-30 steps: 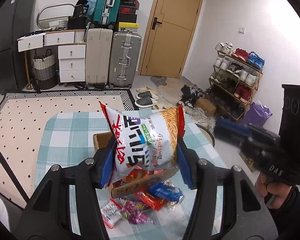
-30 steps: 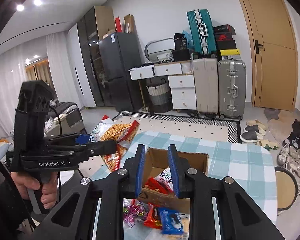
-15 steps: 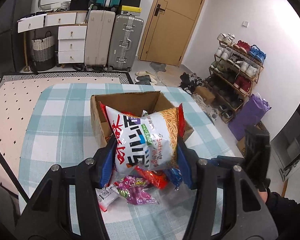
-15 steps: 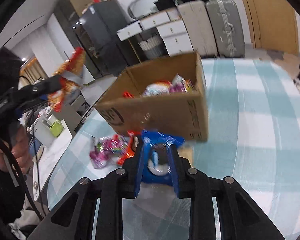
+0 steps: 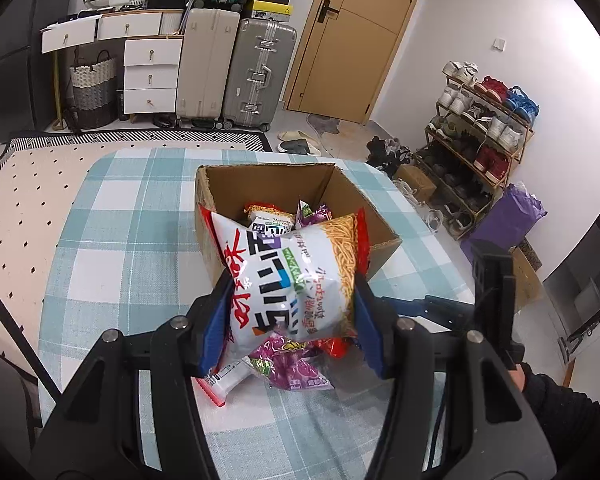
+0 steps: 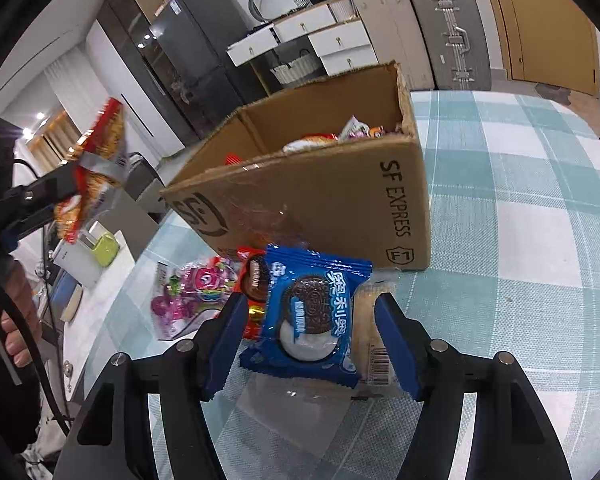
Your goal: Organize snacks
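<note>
The step in hand is double: 1 snack is being carried to the box, and a 2nd one is about to be picked.

The left gripper [image 5: 292, 300] is clamped on the noodle snack bag [image 5: 296, 276], its blue pads pressing both sides of the bag. The bag hangs in the air just in front of the cardboard box [image 5: 260, 184], above the loose packets on the table [image 5: 112, 240]. The box is open at the top and already has several packets inside.

The right gripper [image 6: 310, 330] has just been opening its jaws, and they now stand about half wide on both sides of the blue cookie packet [image 6: 308, 320]. The pads do not seem to press it; the packet lies on the table in front of the box wall.

I judge the next move calls for 2 things: the left bag must go forward over the near wall of the box and be let go, and the right jaws must close on the cookie packet.

The near wall is the edge to clear. The red packet [image 6: 254, 280] and the pink packet [image 6: 192, 296] lie close on the left, so the right jaws have little room there. The table to the right of the box is free.
</note>
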### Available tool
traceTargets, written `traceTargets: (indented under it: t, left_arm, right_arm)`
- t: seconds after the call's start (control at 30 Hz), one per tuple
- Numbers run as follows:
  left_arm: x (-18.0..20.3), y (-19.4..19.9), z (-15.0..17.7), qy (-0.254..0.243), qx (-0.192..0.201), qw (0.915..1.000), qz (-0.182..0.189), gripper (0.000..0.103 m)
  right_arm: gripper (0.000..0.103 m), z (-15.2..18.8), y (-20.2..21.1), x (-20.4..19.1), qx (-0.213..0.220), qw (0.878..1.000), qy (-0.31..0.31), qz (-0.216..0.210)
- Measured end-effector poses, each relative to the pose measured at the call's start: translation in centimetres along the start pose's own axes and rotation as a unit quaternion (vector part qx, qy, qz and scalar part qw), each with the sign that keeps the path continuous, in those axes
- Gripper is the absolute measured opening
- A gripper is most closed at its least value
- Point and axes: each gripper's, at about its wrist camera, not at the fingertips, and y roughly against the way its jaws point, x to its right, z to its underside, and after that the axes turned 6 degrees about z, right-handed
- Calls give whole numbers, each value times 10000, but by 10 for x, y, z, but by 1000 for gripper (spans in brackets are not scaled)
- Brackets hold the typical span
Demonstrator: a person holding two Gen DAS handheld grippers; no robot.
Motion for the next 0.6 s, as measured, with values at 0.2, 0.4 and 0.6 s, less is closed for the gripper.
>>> traceTargets:
  t: [0.2,0.4,0.6]
  left_arm:
    - [-2,0,3,9,0,10000,-17,53]
    - [-9,6,4,51,-3,10000,-46,53]
    - [-9,8,1,51,-15,10000,-40,53]
  right_arm:
    - [67,1,-12,-1,-91,10000,12,10]
    - [45,1,-18,1,-167,9998,-99,-66]
    - [44,2,-3,0,-1,9999,-62,-110]
